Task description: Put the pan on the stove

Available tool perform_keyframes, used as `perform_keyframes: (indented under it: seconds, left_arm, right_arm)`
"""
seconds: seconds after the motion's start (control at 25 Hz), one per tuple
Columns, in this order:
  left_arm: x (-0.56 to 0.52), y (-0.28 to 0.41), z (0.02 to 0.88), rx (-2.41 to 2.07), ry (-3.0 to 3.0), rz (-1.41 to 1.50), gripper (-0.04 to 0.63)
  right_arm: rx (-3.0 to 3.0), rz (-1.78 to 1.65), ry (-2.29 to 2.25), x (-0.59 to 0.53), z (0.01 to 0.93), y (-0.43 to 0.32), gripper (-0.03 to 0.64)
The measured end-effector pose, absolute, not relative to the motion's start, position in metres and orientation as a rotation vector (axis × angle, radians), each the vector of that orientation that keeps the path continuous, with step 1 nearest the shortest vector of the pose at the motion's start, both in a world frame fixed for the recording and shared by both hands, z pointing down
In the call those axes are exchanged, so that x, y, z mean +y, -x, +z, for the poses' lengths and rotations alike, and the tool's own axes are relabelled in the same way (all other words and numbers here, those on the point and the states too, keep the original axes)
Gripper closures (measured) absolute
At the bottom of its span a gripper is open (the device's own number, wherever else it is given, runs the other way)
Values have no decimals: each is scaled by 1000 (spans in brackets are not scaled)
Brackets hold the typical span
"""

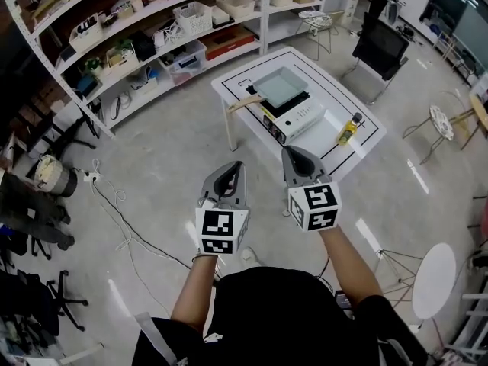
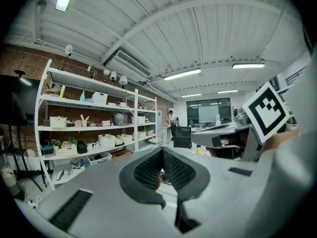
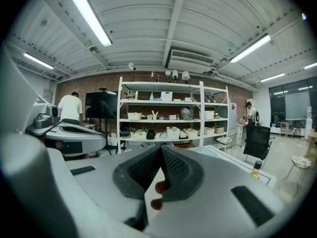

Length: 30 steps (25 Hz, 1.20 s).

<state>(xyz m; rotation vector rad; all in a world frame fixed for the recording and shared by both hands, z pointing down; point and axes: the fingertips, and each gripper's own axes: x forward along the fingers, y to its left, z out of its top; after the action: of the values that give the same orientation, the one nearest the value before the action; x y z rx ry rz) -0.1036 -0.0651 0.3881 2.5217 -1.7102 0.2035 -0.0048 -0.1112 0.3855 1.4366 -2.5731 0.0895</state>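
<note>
A square grey pan with a wooden handle lies on the white table, over the far left part of a white stove with a black top. Whether it rests fully on the burner I cannot tell. Both grippers hover over the floor on the near side of the table, well short of the pan. My left gripper is shut and empty, its ribbed pads meeting. My right gripper is also shut with nothing in it, pads together. In both gripper views the pan is hidden behind the jaws.
A yellow bottle stands on the table right of the stove. Long white shelves with bins run behind the table. A black chair and stools stand beyond it. Cables trail on the floor at left. A round white table is near right.
</note>
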Motion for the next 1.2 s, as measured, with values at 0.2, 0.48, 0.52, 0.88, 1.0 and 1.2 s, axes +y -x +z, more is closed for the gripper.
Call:
perform_keyframes:
  seconds: [0.2,0.48,0.52,0.88,1.0,1.2]
  left_arm:
    - [-47,94,378,-1779,-2495,169,584]
    - [-15,74,382,-1818,-2471,162,584]
    - [-10,72,383,-1821,-2470,160,584]
    - [26,59,387,-1848,-2458,187,584]
    - [33,57,383,-1847,-2457,178,584]
    - [39,58,383,-1856,-2454,190,584]
  right_arm:
    - [-2600,94,-1404,-91,384,-6,615]
    - [-2616,105,-1377,-58,392,-26,615]
    - [-2618,104,-1376,-53,392,-28,615]
    - [-2630,96,-1352,-18,396,-40,615]
    - [-2632,93,-1351,-11,394,-42,615]
    - [-2635,94,-1345,-5,392,-42,615]
